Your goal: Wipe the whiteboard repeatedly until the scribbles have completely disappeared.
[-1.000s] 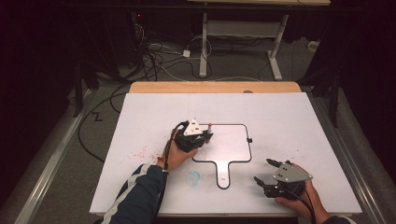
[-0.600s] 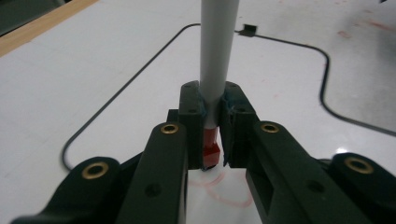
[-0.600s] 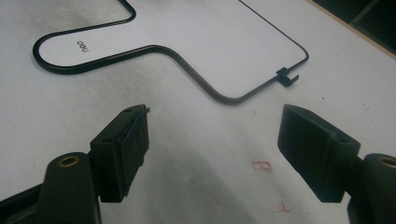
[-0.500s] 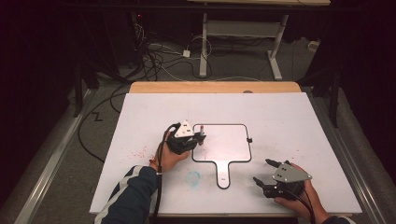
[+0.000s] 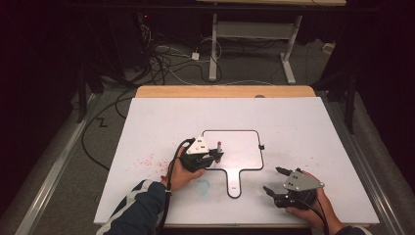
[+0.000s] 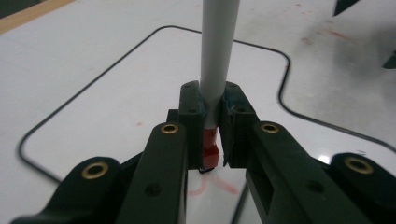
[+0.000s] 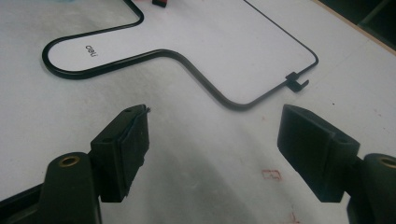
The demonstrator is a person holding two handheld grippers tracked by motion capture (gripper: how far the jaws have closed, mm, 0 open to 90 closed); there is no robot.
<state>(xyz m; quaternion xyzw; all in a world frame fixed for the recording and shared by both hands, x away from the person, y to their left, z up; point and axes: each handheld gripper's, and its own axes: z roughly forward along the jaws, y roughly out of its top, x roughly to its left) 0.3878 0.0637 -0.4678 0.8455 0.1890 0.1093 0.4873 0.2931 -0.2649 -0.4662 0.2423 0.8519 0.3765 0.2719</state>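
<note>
"deli" brand, small dark print, on handle of whiteboard [image 7: 196,42].

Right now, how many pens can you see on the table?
1. A single marker pen stands upright, clamped in the left tool over the small whiteboard, red tip down. The right tool holds nothing. More pens could be hidden behind the hands.

The marker [image 6: 218,56] runs off the top edge of the left gripper view, and its red tip is partly hidden between the jaws. In the right gripper view, the small whiteboard [image 7: 224,42] is cut by the top edge.
</note>
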